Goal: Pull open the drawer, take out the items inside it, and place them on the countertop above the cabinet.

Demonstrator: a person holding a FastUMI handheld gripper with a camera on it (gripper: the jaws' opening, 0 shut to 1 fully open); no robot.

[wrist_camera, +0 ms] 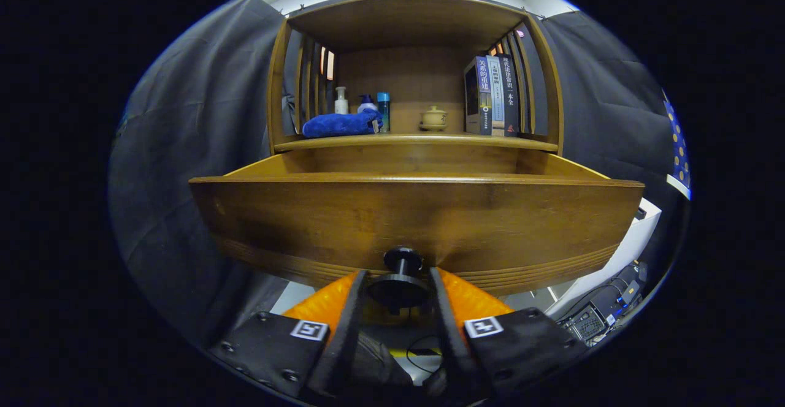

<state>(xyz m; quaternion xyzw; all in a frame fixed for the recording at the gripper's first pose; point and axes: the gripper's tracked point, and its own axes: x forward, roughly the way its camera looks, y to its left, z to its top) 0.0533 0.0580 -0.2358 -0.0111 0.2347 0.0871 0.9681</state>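
Tool point(398, 278) fingers flank knob point(402, 284), grip unclear; drawer point(417, 223) out. Next: release, reach inside.

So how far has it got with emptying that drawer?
The wooden drawer already stands pulled out from the cabinet. The gripper has its jaws on either side of the black knob, seemingly gripping it. The drawer's inside is hidden behind its front, so what remains in it I cannot tell. A blue cloth lies on the countertop. Taking items out appears still ahead.
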